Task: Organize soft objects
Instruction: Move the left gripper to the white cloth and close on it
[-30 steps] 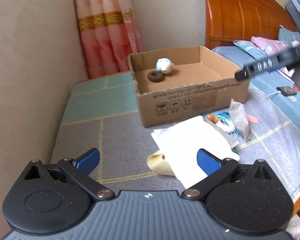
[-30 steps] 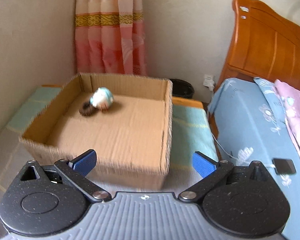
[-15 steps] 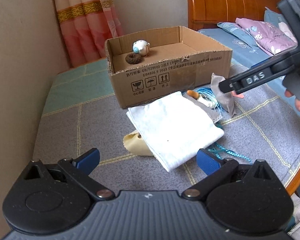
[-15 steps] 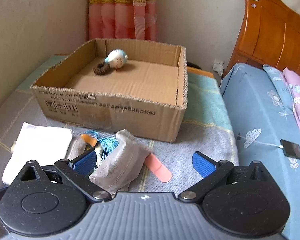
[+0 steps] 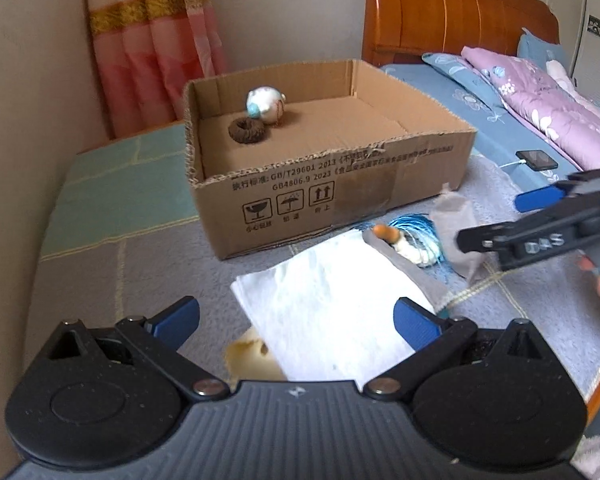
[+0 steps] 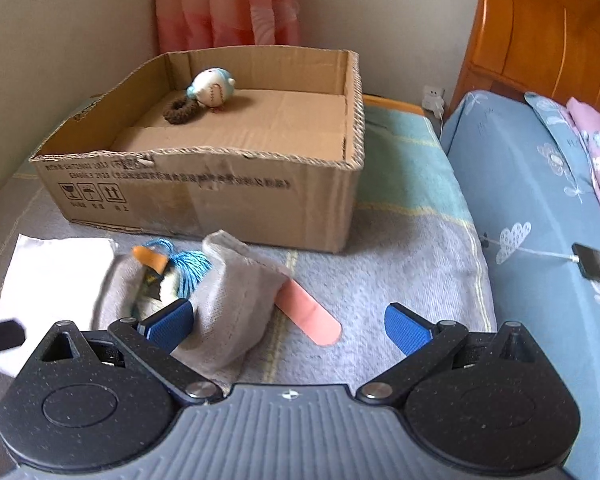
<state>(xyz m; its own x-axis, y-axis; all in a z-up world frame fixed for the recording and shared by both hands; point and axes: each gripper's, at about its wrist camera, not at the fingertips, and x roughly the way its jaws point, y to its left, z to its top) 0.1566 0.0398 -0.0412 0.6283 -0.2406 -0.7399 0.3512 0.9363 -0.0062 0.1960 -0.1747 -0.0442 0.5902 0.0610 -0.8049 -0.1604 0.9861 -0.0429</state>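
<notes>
In the last second we have swung both tools off the cardboard box [image 6: 204, 184] and down toward the heap in front of it, so the grey pouch [image 6: 236, 300], out of the right wrist view a second ago, now fills its lower left. We read that as one drop done and the next pick beginning.

In the right wrist view the pouch is at about 8 o'clock, on the blanket [image 6: 400, 264] just in front of the box. It is slumped and fuzzy like felt, creased, probably limp when lifted. Touching it at its 9 o'clock is a blue tassel [image 6: 192, 266] of glossy thread, tangled with an orange-tipped piece we cannot identify. A flat pink strip [image 6: 312, 316] with rounded ends pokes out from under the pouch at 4 o'clock. Further left lies the white cloth [image 5: 328, 312], folded square, faintly crinkled, with a yellowish scrap [image 5: 252, 360] under its near corner.

Inside the box, at the far left corner, rest a round white-and-teal plush [image 6: 212, 90] and a dark knitted ring [image 6: 182, 110], touching.

The right gripper [image 6: 288, 322] is spread wide and empty, its left finger touching or just over the pouch. The left gripper [image 5: 296, 318] is equally wide, empty, above the cloth.
</notes>
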